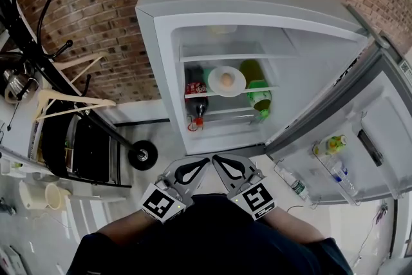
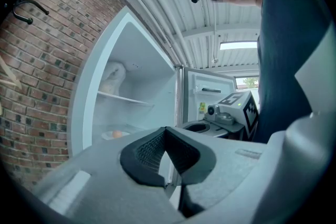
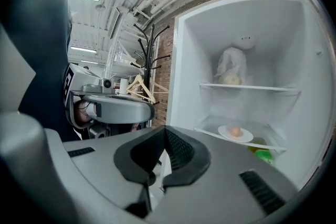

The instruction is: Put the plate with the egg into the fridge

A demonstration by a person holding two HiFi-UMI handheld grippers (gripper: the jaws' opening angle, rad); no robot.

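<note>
The fridge [image 1: 161, 42] stands open in front of me. A white plate [image 1: 226, 81] with a brown egg [image 1: 226, 79] rests on its middle shelf. The right gripper view shows the plate [image 3: 235, 134] on that shelf, and the left gripper view shows it [image 2: 116, 134] faintly. Both grippers are held low and close together, well short of the fridge. My left gripper [image 1: 201, 163] is shut with nothing in it, jaw tips touching [image 2: 166, 131]. My right gripper [image 1: 219, 161] is likewise shut and holds nothing [image 3: 165, 131].
A cola bottle [image 1: 195, 96] and a green bottle [image 1: 259, 96] flank the plate. A white bagged item [image 3: 232, 68] sits on the upper shelf. The fridge door [image 1: 380, 113] swings out to the right with bottles [image 1: 335, 167] in its rack. A black coat rack [image 1: 84, 106] with hangers stands left.
</note>
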